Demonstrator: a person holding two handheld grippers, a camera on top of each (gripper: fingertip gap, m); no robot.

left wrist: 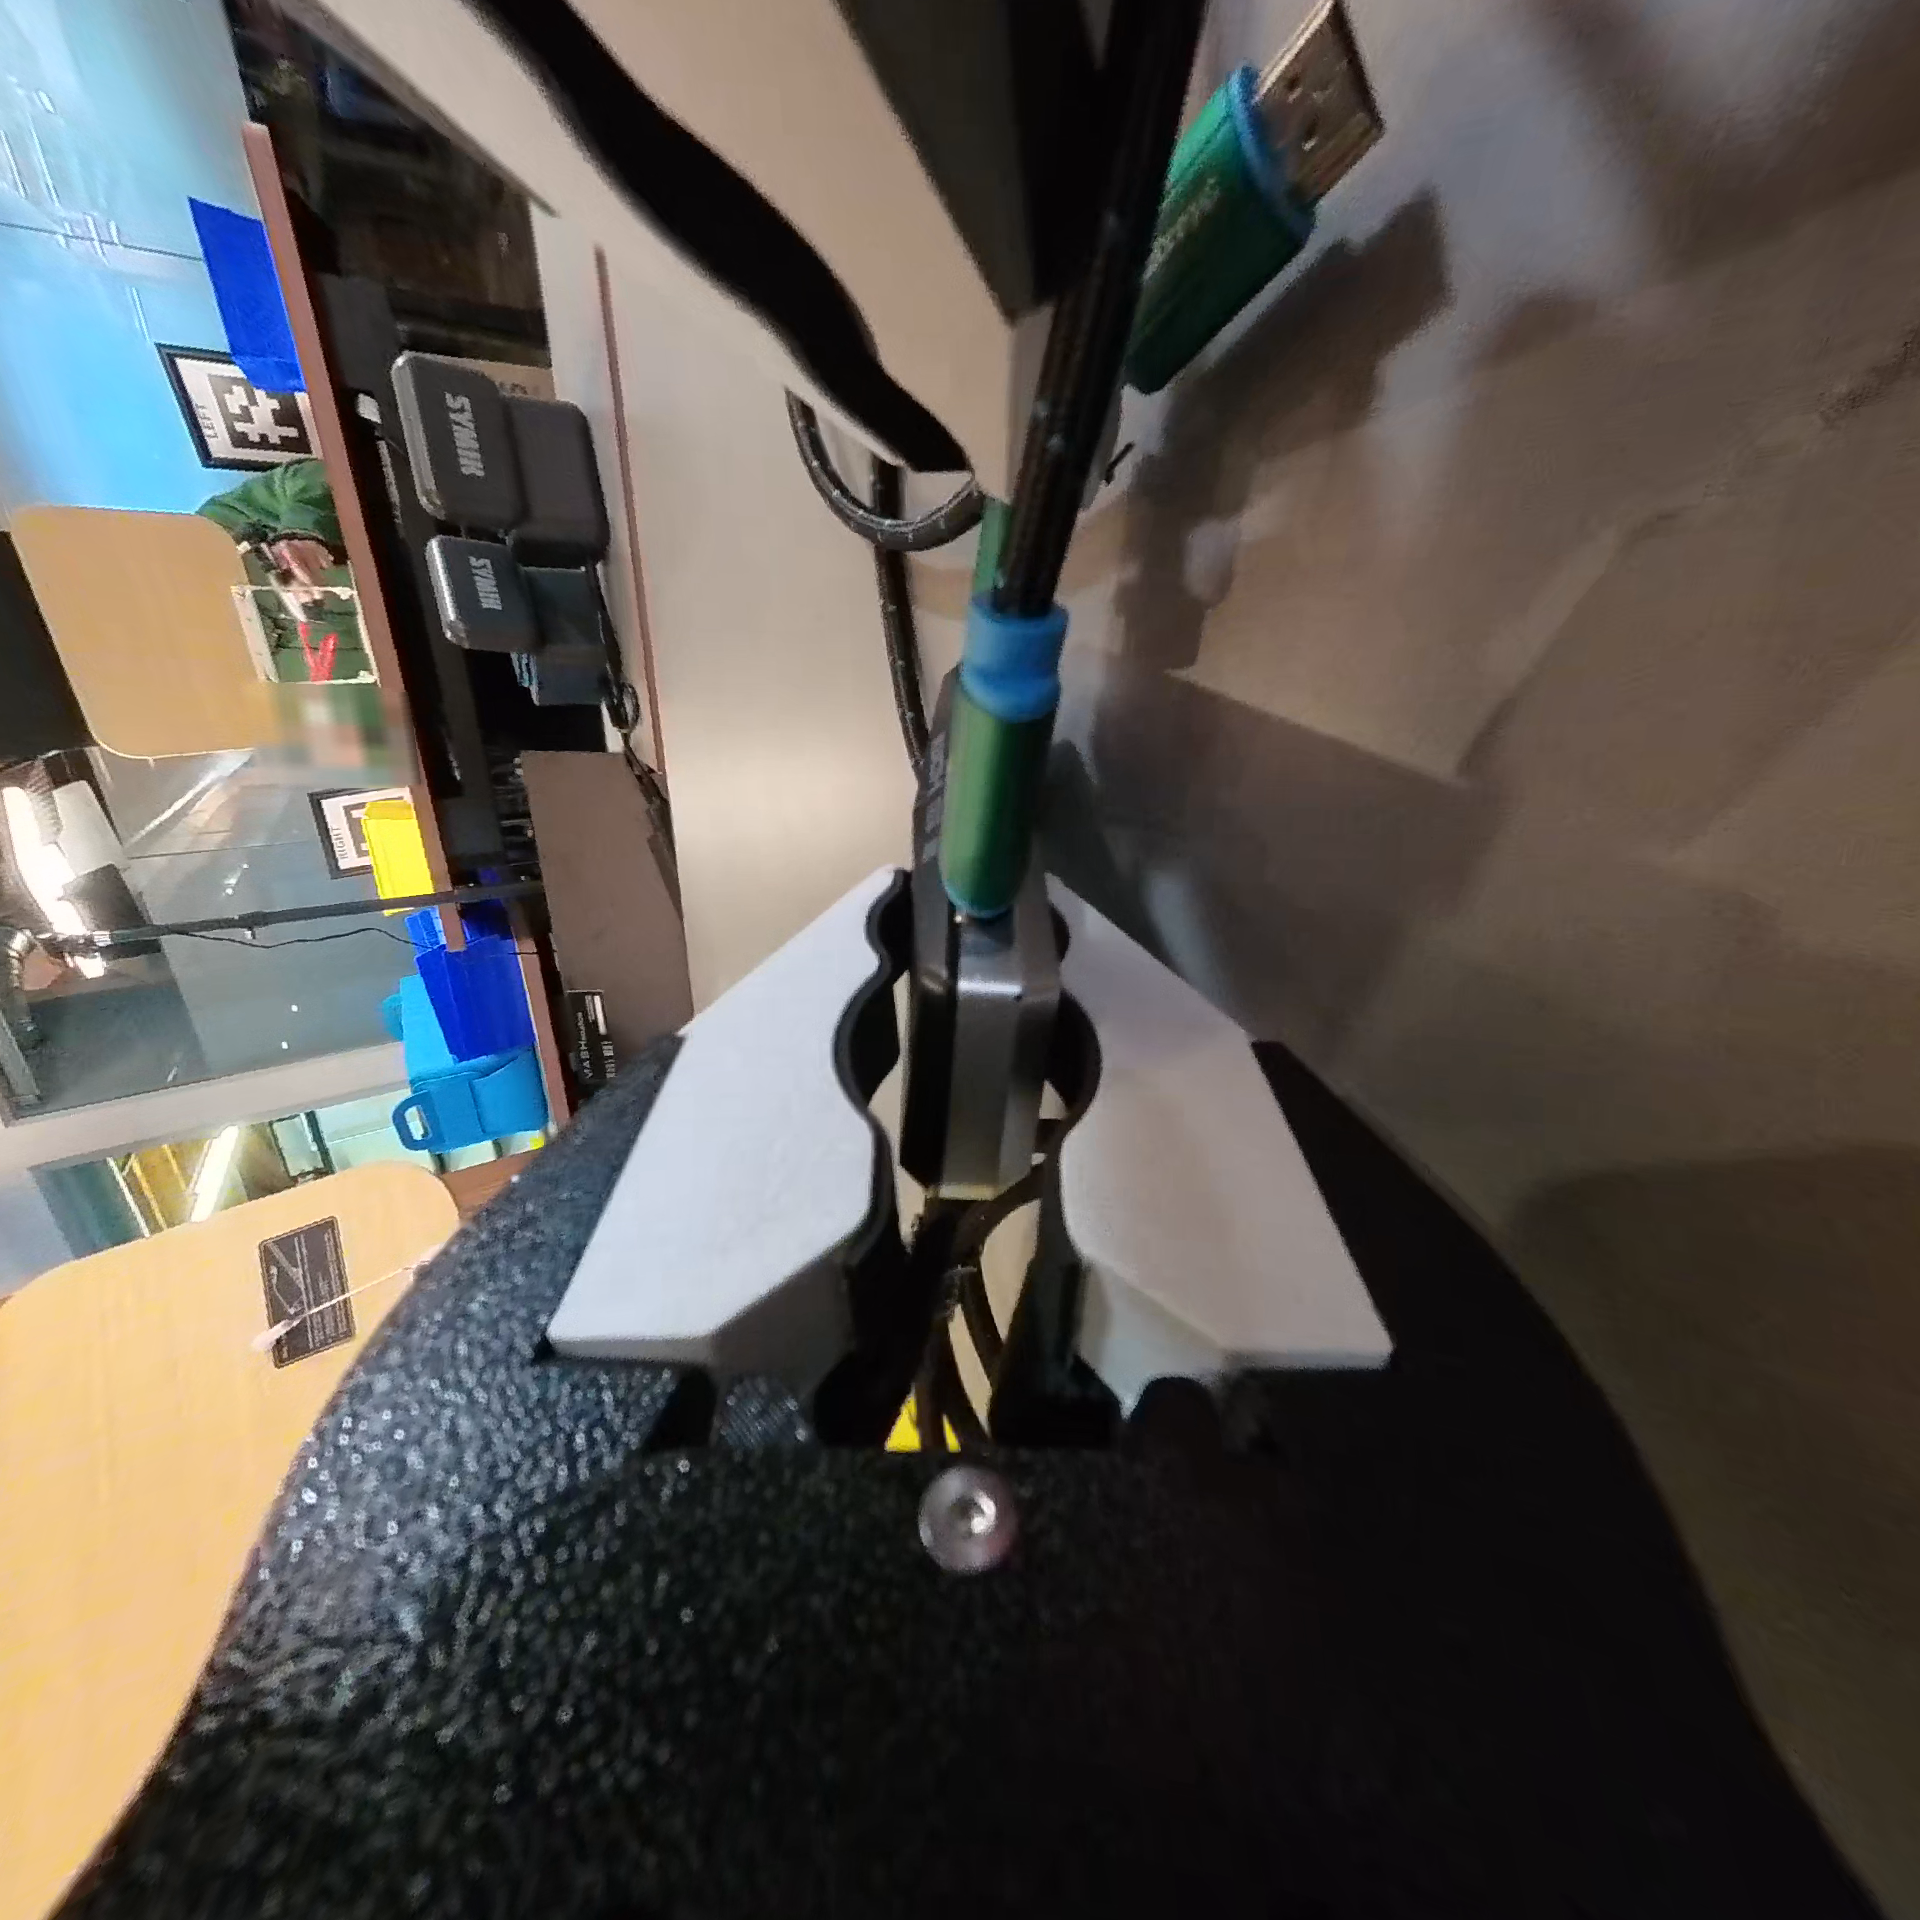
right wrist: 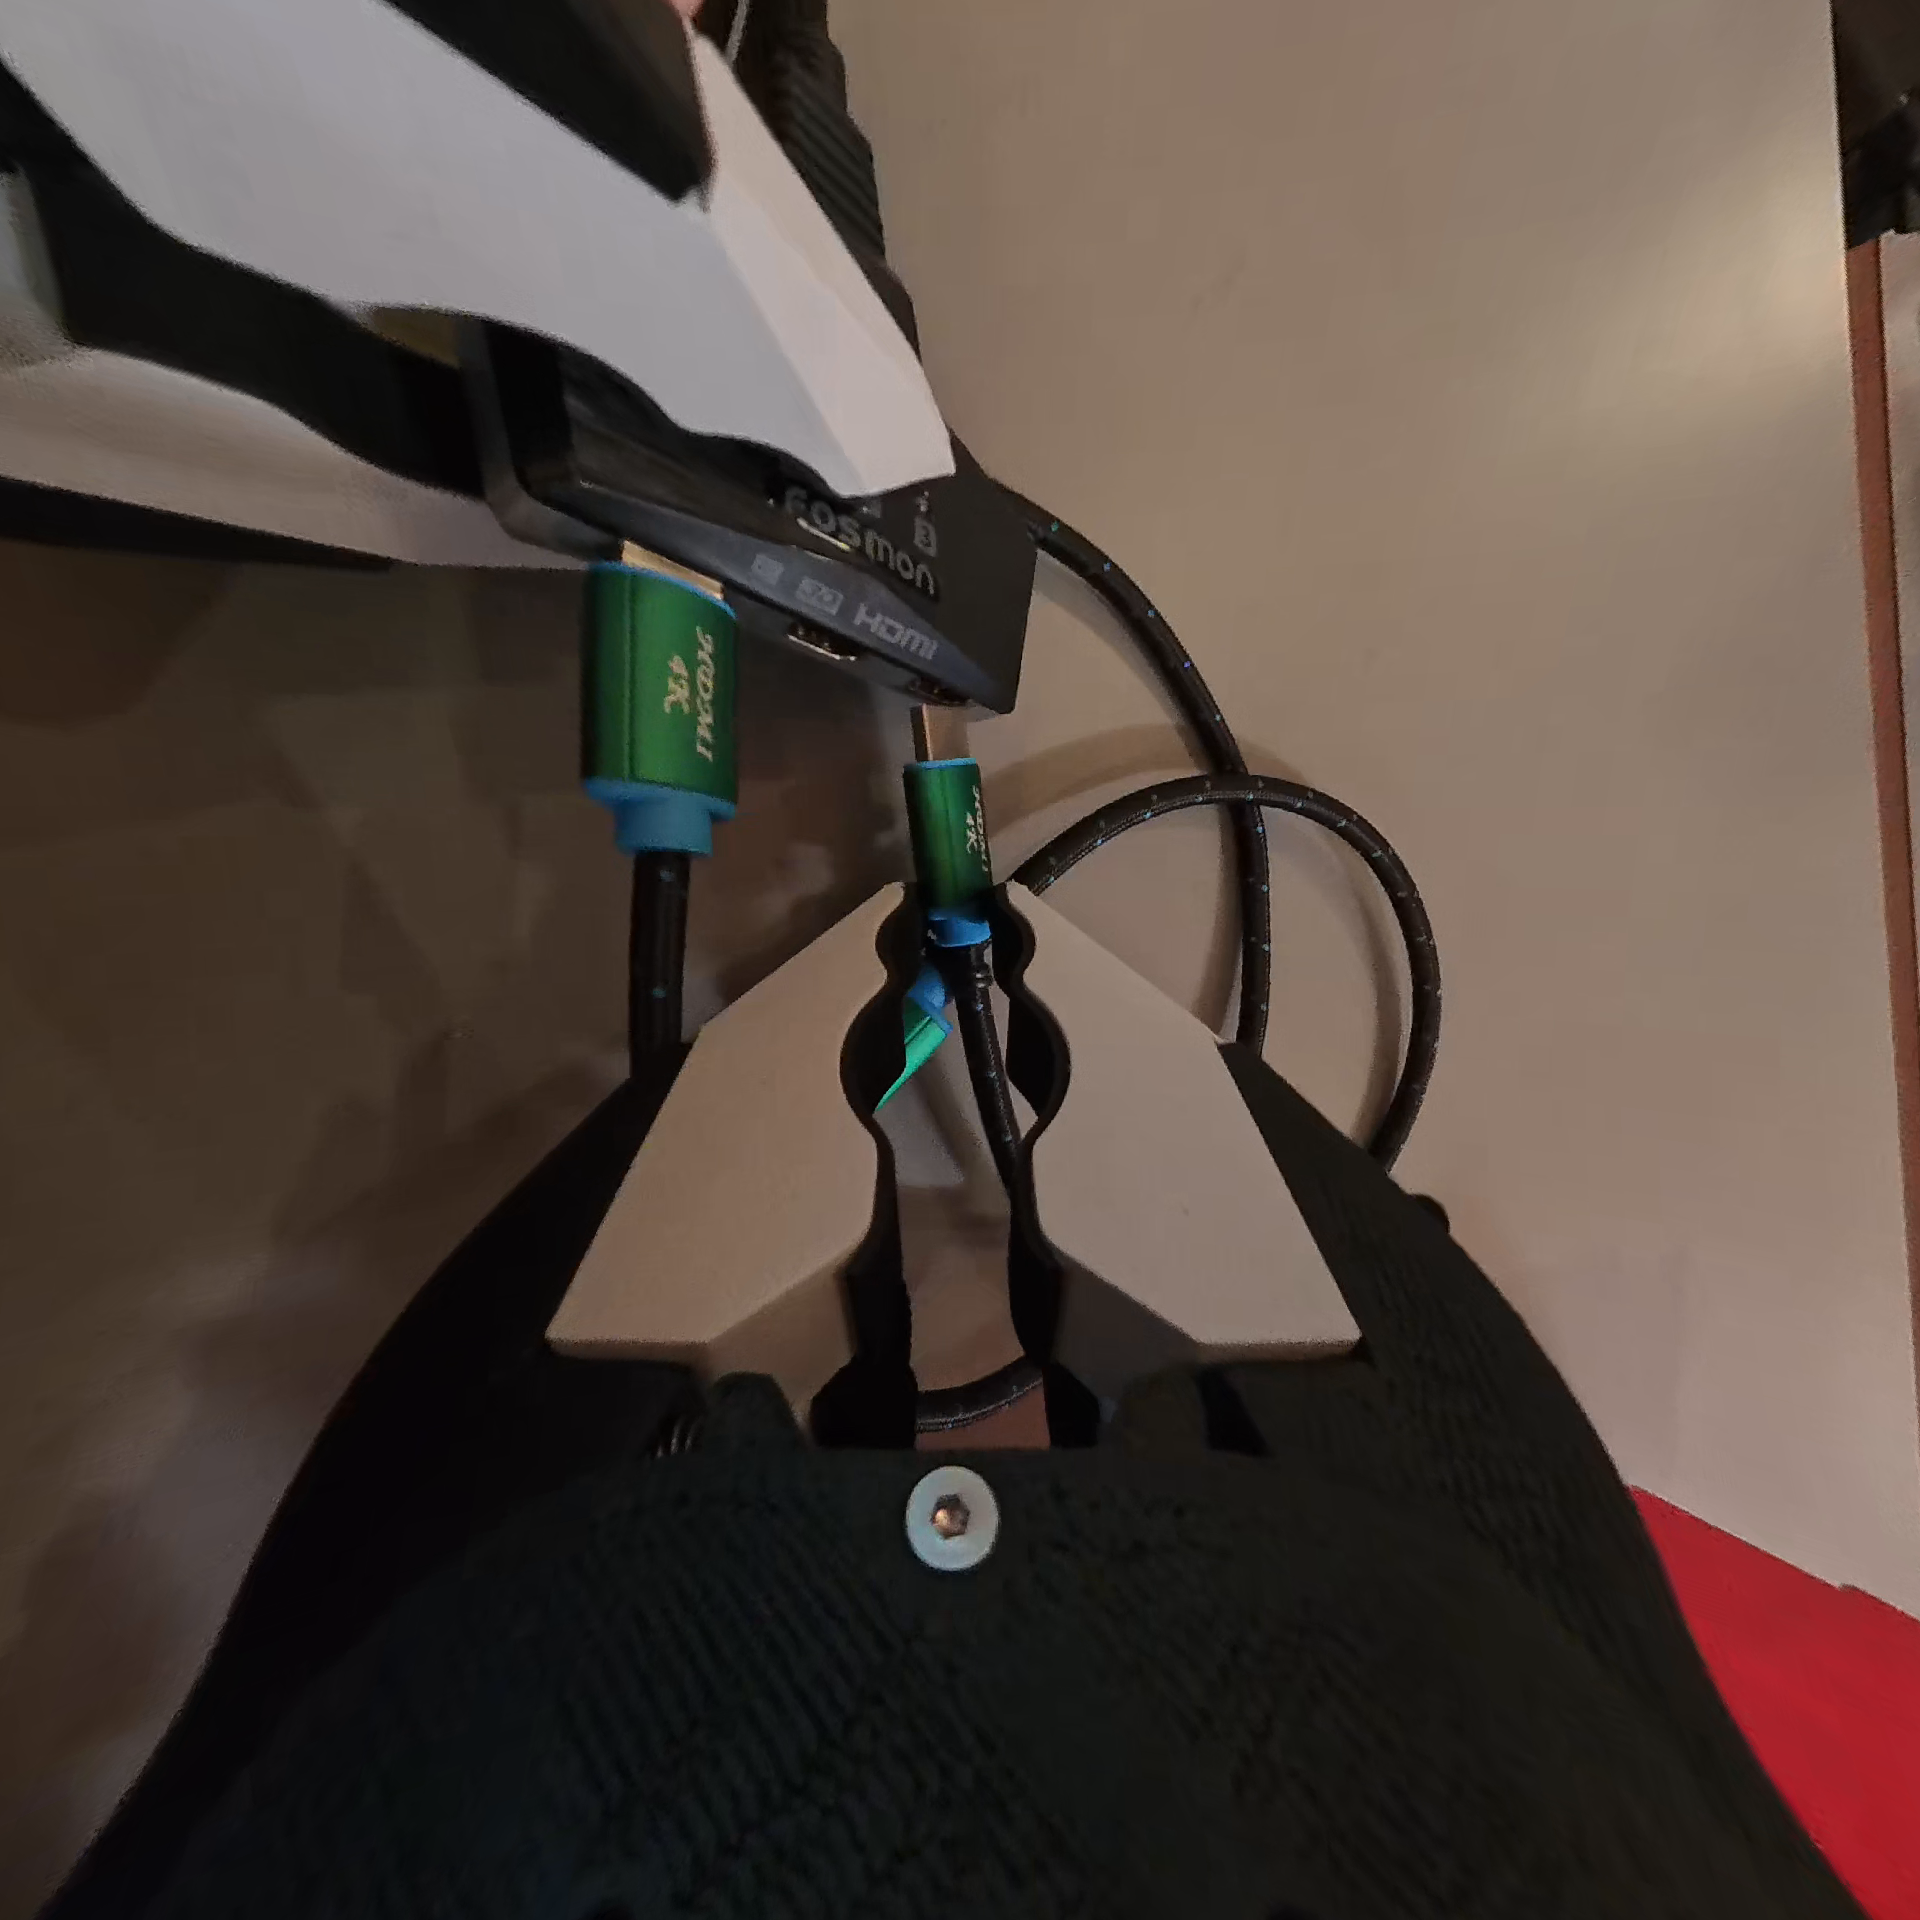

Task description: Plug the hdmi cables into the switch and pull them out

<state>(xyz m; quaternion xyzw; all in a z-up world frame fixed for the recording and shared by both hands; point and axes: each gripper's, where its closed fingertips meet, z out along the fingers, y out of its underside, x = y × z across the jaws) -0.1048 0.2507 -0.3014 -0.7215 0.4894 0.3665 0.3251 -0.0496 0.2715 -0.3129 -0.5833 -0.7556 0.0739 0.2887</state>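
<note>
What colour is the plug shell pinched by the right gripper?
Metallic green HDMI plug shell with a blue collar, clearest in the right wrist view.

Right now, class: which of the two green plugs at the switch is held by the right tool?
The narrower-looking green plug, at the switch's end port, sits between the right tool's fingertips; the broader plug hangs free.

The green plug (right wrist: 943, 836) had a glossy, brushed-metal sheen; its cable (right wrist: 1351, 831) wore a rough braided black sheath with blue flecks; the switch (right wrist: 894, 613) looked like smooth black plastic; the right gripper (right wrist: 956, 904) had matt pale fingers and a ridged black body.
</note>
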